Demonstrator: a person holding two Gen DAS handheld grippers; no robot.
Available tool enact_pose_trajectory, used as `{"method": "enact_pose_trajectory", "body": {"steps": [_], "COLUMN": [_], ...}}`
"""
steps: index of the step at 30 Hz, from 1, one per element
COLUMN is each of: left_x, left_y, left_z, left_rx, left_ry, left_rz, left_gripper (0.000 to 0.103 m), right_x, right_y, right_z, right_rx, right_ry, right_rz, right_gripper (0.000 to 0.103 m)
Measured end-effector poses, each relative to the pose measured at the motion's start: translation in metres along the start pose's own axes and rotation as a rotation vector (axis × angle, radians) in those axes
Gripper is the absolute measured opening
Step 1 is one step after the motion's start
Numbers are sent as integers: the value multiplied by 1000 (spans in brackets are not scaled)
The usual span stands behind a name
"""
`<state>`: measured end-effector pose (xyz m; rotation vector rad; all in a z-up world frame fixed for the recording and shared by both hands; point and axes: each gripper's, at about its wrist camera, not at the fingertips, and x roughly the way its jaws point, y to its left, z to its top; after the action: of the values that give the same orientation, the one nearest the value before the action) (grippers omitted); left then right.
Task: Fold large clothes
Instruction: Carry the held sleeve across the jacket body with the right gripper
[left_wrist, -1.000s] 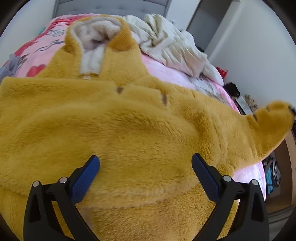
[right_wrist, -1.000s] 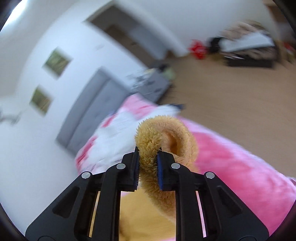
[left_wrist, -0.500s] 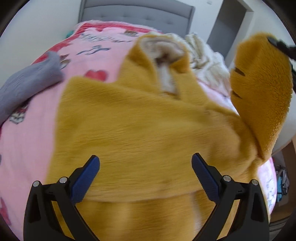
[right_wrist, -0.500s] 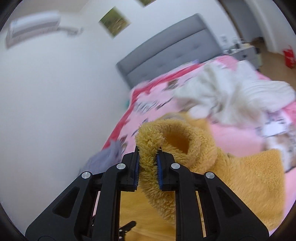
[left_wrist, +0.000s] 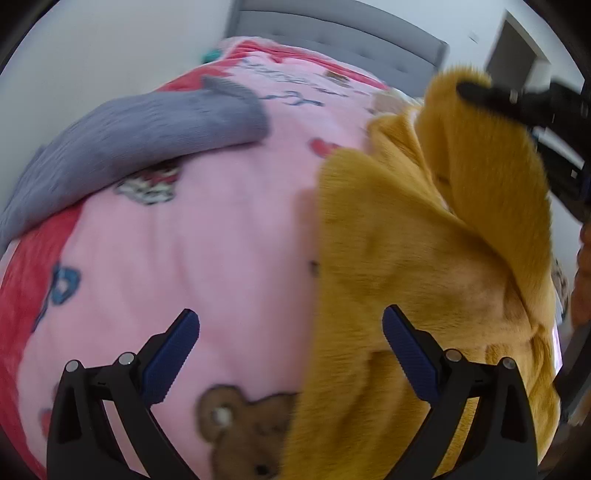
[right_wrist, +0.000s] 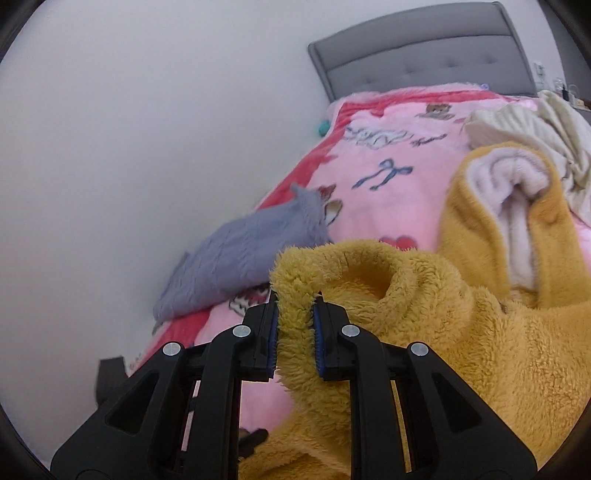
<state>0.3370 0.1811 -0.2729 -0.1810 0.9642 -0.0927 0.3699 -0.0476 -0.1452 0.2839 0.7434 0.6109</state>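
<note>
1. While the right gripper (right_wrist: 294, 332) was clamped on the mustard fleece jacket's (right_wrist: 461, 343) cuff (right_wrist: 295, 295), the left gripper (left_wrist: 291, 354) stood apart and empty above the pink blanket (left_wrist: 207, 236).
2. Only the left wrist view showed a bear print (left_wrist: 243, 424) near the blanket's near edge.
3. Beyond, the jacket covered the blanket's right side; a grey garment (right_wrist: 243, 258) lay along its left edge.
4. Only the right wrist view showed the jacket's cream-lined hood (right_wrist: 517, 192), a cream garment (right_wrist: 535, 125) and blurred, unreadable script (right_wrist: 376, 138).
5. Farthest stood the grey headboard (right_wrist: 424, 70).

The yellow fleece coat (left_wrist: 424, 258) runs off the lower right frame edge; the bear print (left_wrist: 240, 424) at bottom centre is motion-blurred.
</note>
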Motion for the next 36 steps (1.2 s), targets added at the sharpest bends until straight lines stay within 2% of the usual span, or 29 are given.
{"method": "enact_pose_trajectory", "body": {"steps": [2,6,8,11,14,17,18,20,22,24,26,30,32,33,34,35,36], "left_x": [1,2,1,-1,0,-1,-3,-5,-7,-8,-7,-7,-8,-9,-10,-11,-14], "left_y": [13,28,30,33,34,36,36,36,35,32,32,38,46,50,54,57,61], "left_z": [-1,-10,-14,-17,-16,-14,-13,-10,-9,-7,-6,-6,-8,-9,-10,-10,-10], "left_rx": [-27,-56,-52,-63,-76,-96,-99,-102,-96,-84,-85,-92,-100,-104,-106,-105,-100], "left_ry": [6,16,20,21,20,12,5,-3,-9,-11,-11,-15,-12,-8,-4,-2,2], "left_rz": [18,53,63,60,64,69,73,75,74,78,75,96,117,124,133,144,155], "left_gripper": [98,98,98,98,98,98,98,98,98,98,98,98,98,98,98,98,98], "right_x": [18,58,73,82,83,85,83,63,42,27,28,58,73,80,86,88,87], "right_y": [2,-6,-11,-17,-17,-16,-13,-4,3,4,4,4,2,-1,-3,-6,-7], "right_z": [-8,-30,-45,-64,-75,-72,-67,-57,-47,-40,-38,-53,-65,-71,-75,-79,-80], "right_rx": [-15,2,-31,-72,-121,-197,-226,-292,-342,-347,-364,-408,-397,-380,-357,-336,-324], "right_ry": [43,208,288,343,346,316,284,163,64,17,37,152,196,216,237,254,254], "right_rz": [-30,-60,-103,-123,-149,-199,-195,-184,-233,-266,-272,-182,-142,-131,-102,-78,-61], "right_gripper": [15,15,16,18,17,18,18,18,18,18,18,19,24,27,42,49,50]}}
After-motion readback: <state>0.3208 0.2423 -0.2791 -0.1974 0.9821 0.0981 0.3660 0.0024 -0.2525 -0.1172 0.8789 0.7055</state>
